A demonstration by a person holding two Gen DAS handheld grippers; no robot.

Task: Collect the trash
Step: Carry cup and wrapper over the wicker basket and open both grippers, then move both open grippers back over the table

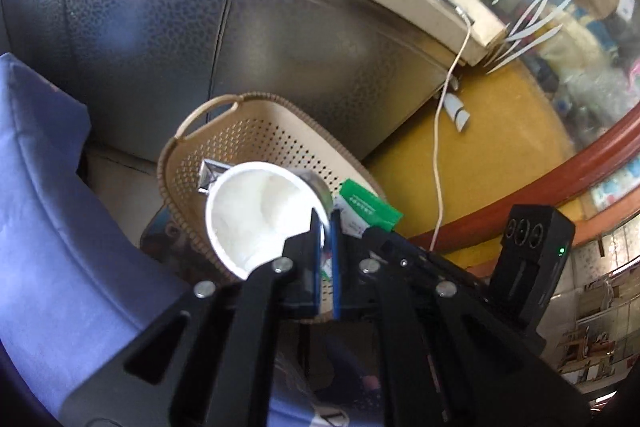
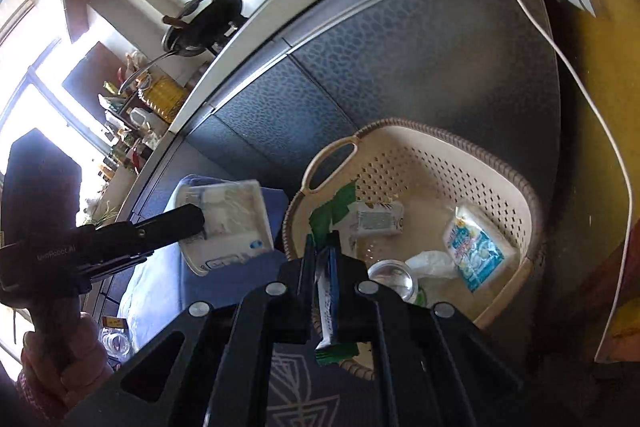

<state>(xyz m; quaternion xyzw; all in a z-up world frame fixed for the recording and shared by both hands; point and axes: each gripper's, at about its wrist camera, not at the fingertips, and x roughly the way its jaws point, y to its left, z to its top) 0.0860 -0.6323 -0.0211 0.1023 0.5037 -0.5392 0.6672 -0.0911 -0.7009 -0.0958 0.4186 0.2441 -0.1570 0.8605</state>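
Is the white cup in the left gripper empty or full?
Empty, as far as shows. In the left wrist view the white cup, pinched at its rim by the left gripper, faces the camera with only a bare white inside visible.

Beige perforated basket (image 2: 472, 163), white cup (image 1: 256, 215), green-and-white carton (image 2: 332, 215), blue cushion (image 1: 44, 187).

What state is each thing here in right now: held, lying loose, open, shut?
Left gripper: shut on the white cup.
White cup: held by its rim, open mouth showing, empty.
Right gripper: shut on the green-and-white packet.
Green-and-white packet: pinched, over the basket's edge.
Basket: upright on the floor, partly filled.
Blue-and-white pouch: lying loose in the basket.
Clear bottle: lying in the basket.
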